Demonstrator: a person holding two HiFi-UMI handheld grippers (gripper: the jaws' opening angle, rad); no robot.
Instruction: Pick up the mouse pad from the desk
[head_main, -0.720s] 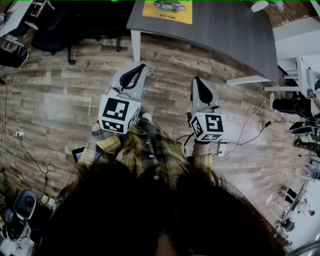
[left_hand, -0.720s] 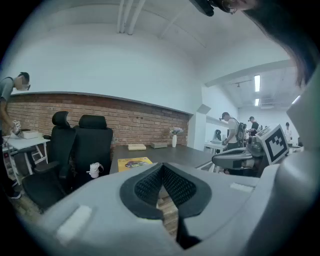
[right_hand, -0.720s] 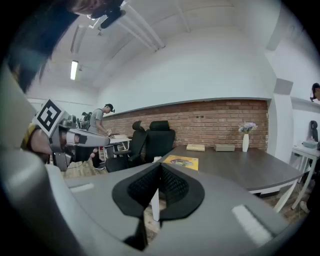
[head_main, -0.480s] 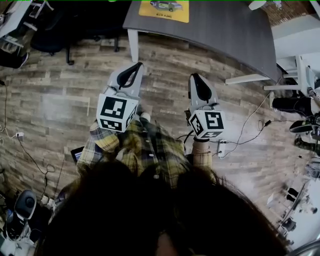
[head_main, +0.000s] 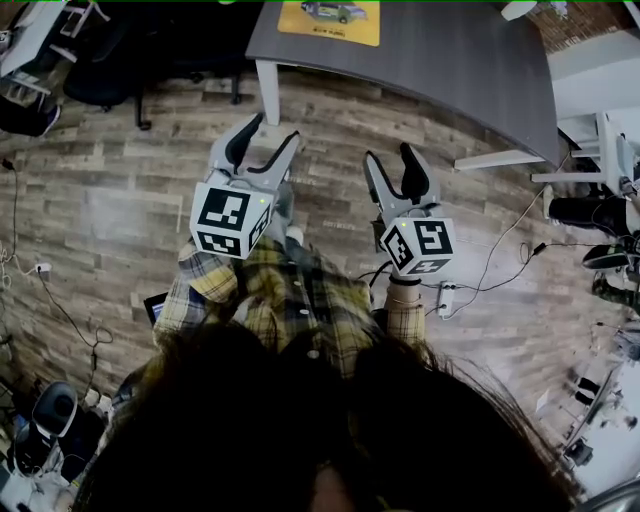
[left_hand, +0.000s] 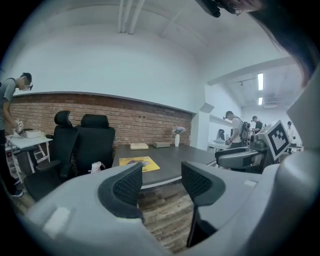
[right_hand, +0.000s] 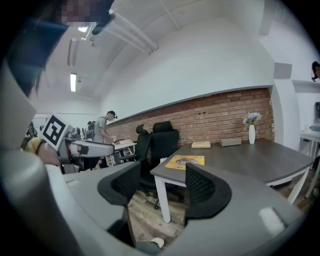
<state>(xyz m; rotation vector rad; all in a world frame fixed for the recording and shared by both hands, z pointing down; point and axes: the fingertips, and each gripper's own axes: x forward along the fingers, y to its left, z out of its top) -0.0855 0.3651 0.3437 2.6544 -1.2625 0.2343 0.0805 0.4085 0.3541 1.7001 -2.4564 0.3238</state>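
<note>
Head view looks steeply down, both gripper views level, sharing desk

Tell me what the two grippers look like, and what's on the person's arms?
The left gripper and right gripper are light grey plastic. Each has two pointed jaws lined with black ribbed pads. Behind each sits a white cube printed with black square markers. The person's sleeves are yellow and dark plaid.
</note>
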